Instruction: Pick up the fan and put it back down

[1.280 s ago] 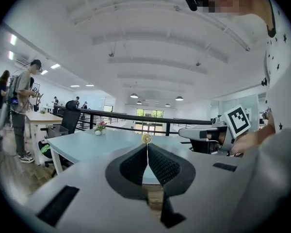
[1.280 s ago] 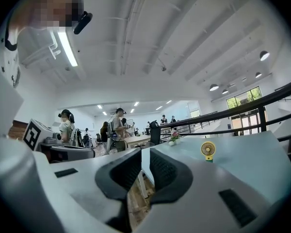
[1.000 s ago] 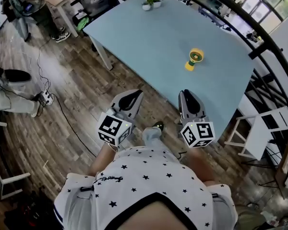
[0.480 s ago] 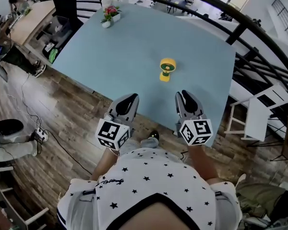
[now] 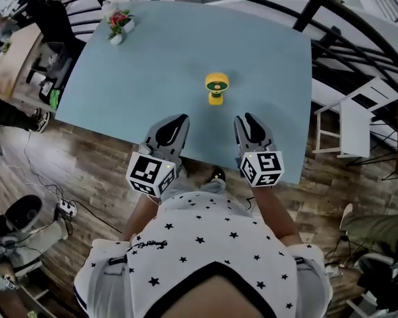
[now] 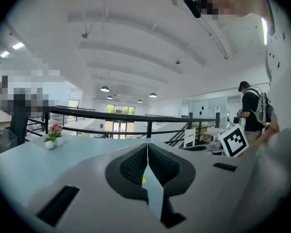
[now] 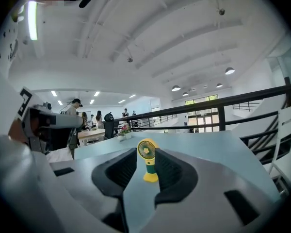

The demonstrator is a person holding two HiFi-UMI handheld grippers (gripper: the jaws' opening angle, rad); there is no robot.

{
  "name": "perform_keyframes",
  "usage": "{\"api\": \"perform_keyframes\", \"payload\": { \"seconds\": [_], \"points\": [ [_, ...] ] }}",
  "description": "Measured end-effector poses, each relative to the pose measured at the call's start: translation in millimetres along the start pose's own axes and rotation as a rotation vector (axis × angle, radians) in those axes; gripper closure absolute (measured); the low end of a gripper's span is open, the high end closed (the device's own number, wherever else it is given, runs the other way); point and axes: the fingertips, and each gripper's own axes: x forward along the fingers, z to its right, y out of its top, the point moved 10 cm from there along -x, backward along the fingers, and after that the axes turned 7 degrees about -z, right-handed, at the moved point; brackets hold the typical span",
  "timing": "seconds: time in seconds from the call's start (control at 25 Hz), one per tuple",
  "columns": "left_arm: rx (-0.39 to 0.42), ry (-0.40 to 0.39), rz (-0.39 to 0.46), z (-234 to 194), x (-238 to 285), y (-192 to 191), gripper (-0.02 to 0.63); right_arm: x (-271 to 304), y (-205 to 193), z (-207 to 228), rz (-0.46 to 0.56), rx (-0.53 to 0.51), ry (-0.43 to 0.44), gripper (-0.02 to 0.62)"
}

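A small yellow fan (image 5: 216, 87) on a green handle and yellow foot stands upright on the light blue table (image 5: 152, 65), past its middle. Both grippers hover at the table's near edge, short of the fan. My left gripper (image 5: 176, 121) is shut, its pads meeting at the tips (image 6: 147, 147), and only a sliver of the yellow fan (image 6: 144, 181) shows through the slit below. My right gripper (image 5: 247, 120) points straight at the fan (image 7: 147, 159), which shows through the gap of its jaws (image 7: 146, 152). Those jaws are opening, with nothing between them.
A potted pink flower (image 5: 117, 25) sits at the table's far left corner. A black railing (image 5: 305, 12) runs behind the table and a white chair (image 5: 355, 121) stands to its right. Wooden floor lies below the near edge. A person (image 6: 250, 106) stands in the background.
Both grippers have come forward from over the wooden floor to the table's near edge. The table and fan now lie straight ahead instead of off to the right.
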Motion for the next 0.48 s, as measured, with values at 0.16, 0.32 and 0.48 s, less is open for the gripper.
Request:
{"api": "perform_keyframes", "payload": {
  "seconds": [0.16,0.32,0.48],
  "points": [
    [0.013,-0.023,-0.023,-25,5,5,0.577,20,-12,-6,-0.028,-0.001,-0.061,0.49],
    [0.006,-0.025,-0.048,-47,2,2,0.577,43,-26,-15,-0.068,0.0,-0.101,0.457],
    [-0.009,-0.012,-0.073,-67,-2,-3,0.577,68,-36,-23,-0.099,0.006,-0.128,0.428]
  ]
}}
